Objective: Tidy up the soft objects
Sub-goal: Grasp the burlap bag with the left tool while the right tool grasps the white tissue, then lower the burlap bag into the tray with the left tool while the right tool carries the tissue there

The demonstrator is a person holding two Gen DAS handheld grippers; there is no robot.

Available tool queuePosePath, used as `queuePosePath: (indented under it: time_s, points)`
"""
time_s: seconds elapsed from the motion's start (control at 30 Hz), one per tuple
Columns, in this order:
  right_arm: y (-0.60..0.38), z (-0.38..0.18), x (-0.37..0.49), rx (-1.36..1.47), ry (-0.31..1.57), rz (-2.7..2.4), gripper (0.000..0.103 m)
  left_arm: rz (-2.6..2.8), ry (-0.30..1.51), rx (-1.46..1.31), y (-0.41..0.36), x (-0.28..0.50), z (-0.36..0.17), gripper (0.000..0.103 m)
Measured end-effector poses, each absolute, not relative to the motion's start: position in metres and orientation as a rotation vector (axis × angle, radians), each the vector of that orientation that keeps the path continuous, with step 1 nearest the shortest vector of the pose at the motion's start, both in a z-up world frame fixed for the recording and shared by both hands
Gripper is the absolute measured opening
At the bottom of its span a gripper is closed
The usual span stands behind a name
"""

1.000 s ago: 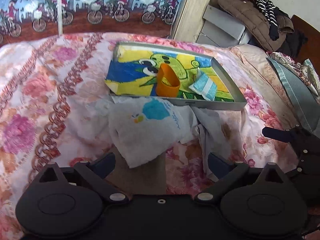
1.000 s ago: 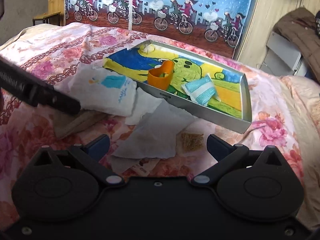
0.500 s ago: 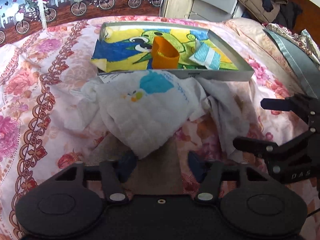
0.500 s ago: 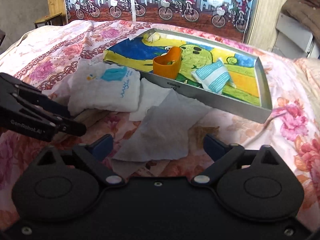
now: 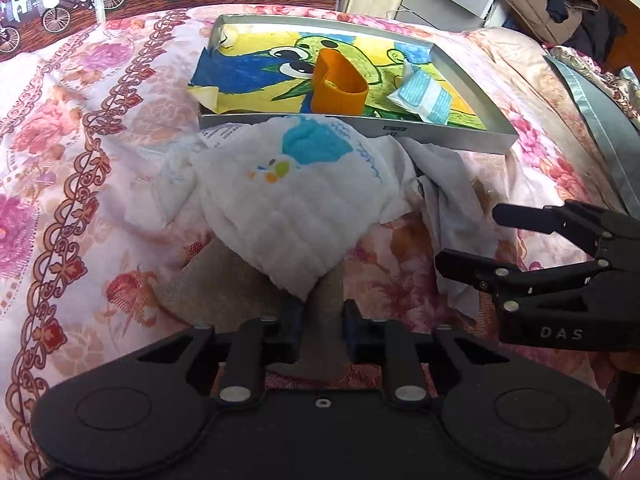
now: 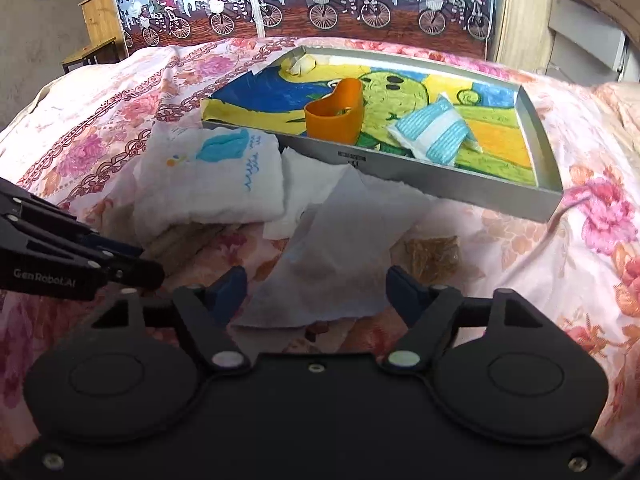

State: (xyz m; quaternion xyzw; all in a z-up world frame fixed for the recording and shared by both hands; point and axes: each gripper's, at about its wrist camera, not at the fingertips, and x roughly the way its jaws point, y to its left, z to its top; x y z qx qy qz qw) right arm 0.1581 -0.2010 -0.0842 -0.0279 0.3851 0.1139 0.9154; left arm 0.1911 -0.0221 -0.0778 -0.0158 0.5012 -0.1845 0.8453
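Caught mid-grasp on bed [image 5: 60,128]: left gripper [image 5: 320,320] closing, nearly shut, on brown cloth [image 5: 224,284] under white towel [image 5: 296,200]; right gripper [image 6: 316,288] half-open, closing around grey cloth [image 6: 340,248]; next probably lifting toward tray [image 6: 536,120].

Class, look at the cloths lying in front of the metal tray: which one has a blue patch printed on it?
The thick white quilted cloth has the blue patch. The thin grey cloth beside it is plain, and the brown cloth underneath is plain too.
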Motion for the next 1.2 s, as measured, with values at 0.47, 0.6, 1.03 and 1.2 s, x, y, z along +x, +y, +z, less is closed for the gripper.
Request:
queuePosePath:
  time_s: [0.47,0.6,1.03,1.2]
  points:
    - [-0.211,-0.088,0.162,0.011,0.819,0.216,0.019,-0.394,1.091,-0.12,-0.025,0.186,-0.072,0.007]
    - [-0.206,-0.086,0.159,-0.046,0.807,0.219,0.01,-0.42,1.1,-0.166,-0.027,0.181,-0.063,0.005]
    - [-0.195,-0.05,0.142,-0.154,0.687,0.229,0.001,-0.52,1.025,-0.23,-0.03,0.159,-0.03,0.004]
    - [-0.201,-0.026,0.13,-0.117,0.616,0.223,0.001,-0.577,0.997,-0.263,-0.027,0.151,-0.013,0.004]
